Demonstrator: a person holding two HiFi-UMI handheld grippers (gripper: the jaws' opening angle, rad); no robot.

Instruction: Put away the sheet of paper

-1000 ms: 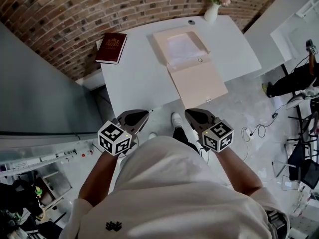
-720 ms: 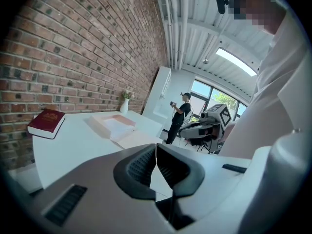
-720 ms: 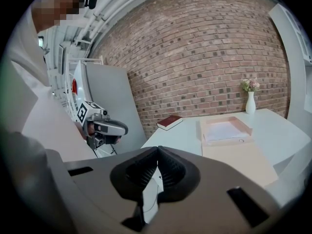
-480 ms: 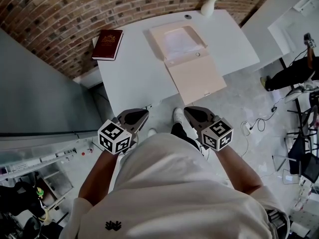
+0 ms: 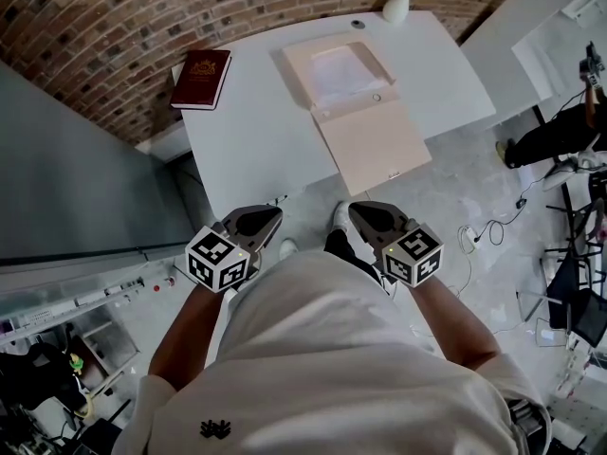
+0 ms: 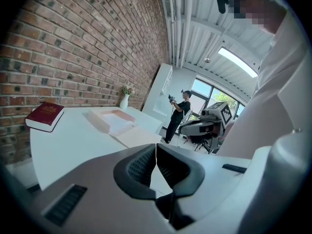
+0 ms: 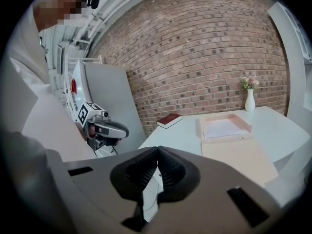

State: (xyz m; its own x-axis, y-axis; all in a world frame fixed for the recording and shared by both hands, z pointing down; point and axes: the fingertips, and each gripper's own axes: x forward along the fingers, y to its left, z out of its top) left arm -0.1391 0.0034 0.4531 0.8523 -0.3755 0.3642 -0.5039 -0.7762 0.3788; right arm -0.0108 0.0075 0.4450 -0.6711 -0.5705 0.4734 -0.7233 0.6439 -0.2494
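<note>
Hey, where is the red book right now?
In the head view the red book lies on the white table, at its far left corner by the brick wall, left of the open pink box file.

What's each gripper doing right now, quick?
Left gripper: closed, holding nothing.
Right gripper: closed, holding nothing.

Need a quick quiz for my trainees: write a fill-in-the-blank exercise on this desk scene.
1. Inside the open box on the table lies a sheet of ____.
2. The red book lies at the table corner by the ____ wall.
3. The white vase holds ____.
4. The left gripper and the right gripper both have their jaws ____, holding nothing.
Missing words: paper; brick; flowers; shut.
</note>
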